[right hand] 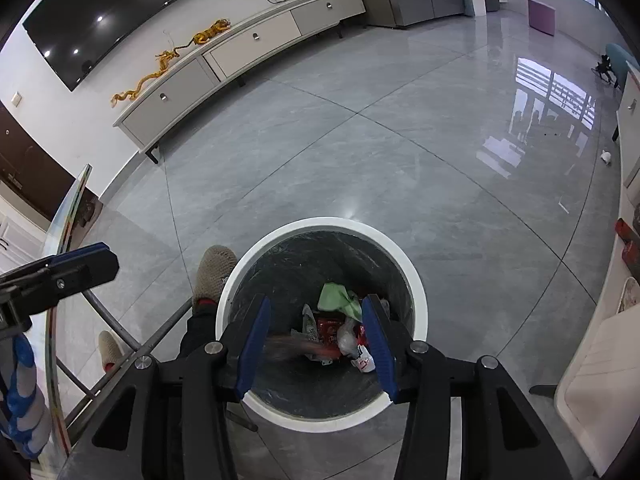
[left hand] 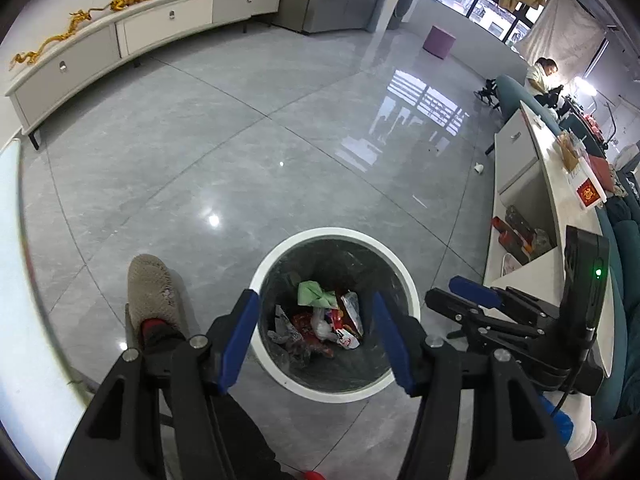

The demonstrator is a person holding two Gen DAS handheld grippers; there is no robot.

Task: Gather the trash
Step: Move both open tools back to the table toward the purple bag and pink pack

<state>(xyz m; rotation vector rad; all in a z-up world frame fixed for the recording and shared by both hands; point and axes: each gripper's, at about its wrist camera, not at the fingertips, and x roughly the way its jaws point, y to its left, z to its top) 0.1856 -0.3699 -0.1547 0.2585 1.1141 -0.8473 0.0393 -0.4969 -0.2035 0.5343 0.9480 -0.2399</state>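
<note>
A round white trash bin (left hand: 334,236) with a dark liner stands on the grey floor; it also shows in the right wrist view (right hand: 320,224). Inside lie a green paper (left hand: 314,294), red wrappers (left hand: 308,322) and clear plastic. My left gripper (left hand: 316,338) is open and empty above the bin. My right gripper (right hand: 316,344) is open above the bin, with a blurred brownish piece (right hand: 290,348) between its fingers in mid-air. The right gripper also shows in the left wrist view (left hand: 476,292), and the left gripper in the right wrist view (right hand: 80,264).
A person's slippered foot (left hand: 150,292) stands left of the bin. A white counter (left hand: 552,184) with boxes runs along the right. A small white scrap (left hand: 479,168) lies on the floor by it. A glass table edge (right hand: 60,264) is at the left. A long TV cabinet (right hand: 248,40) lines the far wall.
</note>
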